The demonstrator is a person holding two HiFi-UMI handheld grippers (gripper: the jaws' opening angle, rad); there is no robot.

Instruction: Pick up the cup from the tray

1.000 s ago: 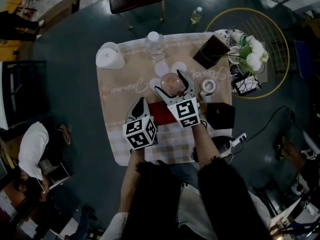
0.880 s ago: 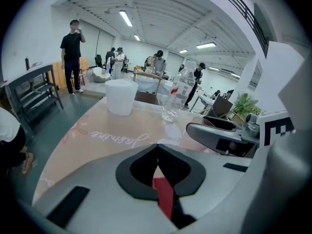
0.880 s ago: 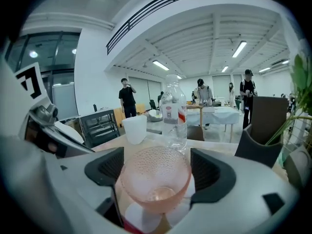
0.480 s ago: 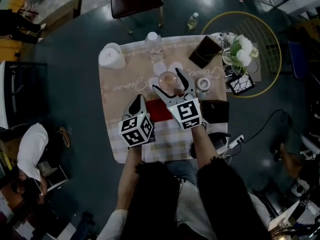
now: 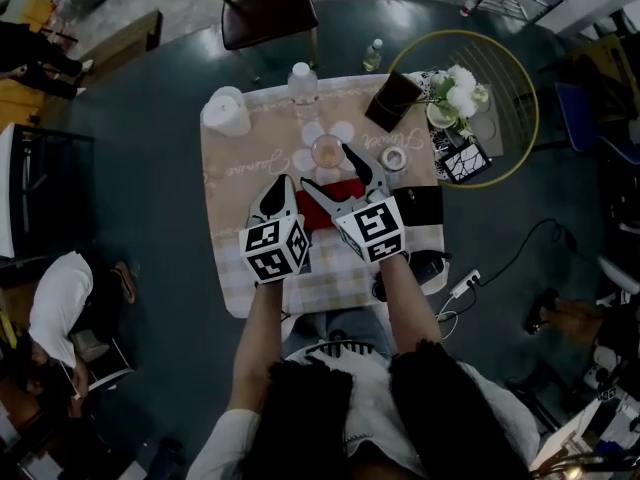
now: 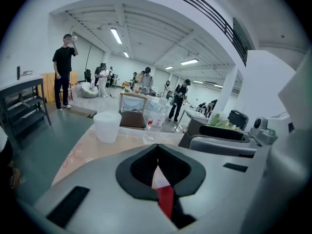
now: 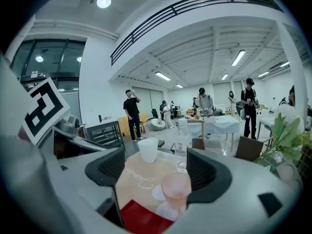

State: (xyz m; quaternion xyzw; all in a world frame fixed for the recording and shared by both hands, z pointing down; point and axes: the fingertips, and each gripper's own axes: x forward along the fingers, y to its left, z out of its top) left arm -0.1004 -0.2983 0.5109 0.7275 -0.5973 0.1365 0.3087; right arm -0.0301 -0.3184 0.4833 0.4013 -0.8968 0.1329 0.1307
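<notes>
A pinkish see-through cup (image 5: 327, 151) stands upright on a white flower-shaped mat, just beyond the red tray (image 5: 332, 204). My right gripper (image 5: 327, 167) is open, its two jaws reaching either side of the cup without closing on it. In the right gripper view the cup (image 7: 176, 189) shows between the open jaws of the right gripper (image 7: 157, 170), closer to the right one, with the red tray (image 7: 142, 219) below. My left gripper (image 5: 282, 183) hovers shut at the tray's left edge. In the left gripper view the left gripper (image 6: 157, 153) shows only a strip of red tray (image 6: 165, 199) through its jaws.
On the tan tablecloth stand a white tub (image 5: 225, 114), a water bottle (image 5: 302, 80), a brown box (image 5: 391, 101), a tape roll (image 5: 394, 158) and a black box (image 5: 420, 208). Flowers (image 5: 455, 93) sit at the far right corner. A chair (image 5: 270, 13) stands behind the table.
The head view has pulled back, so the table looks smaller. My right gripper has drawn back a little, with the cup now near its fingertips. The left gripper stays shut beside it.
</notes>
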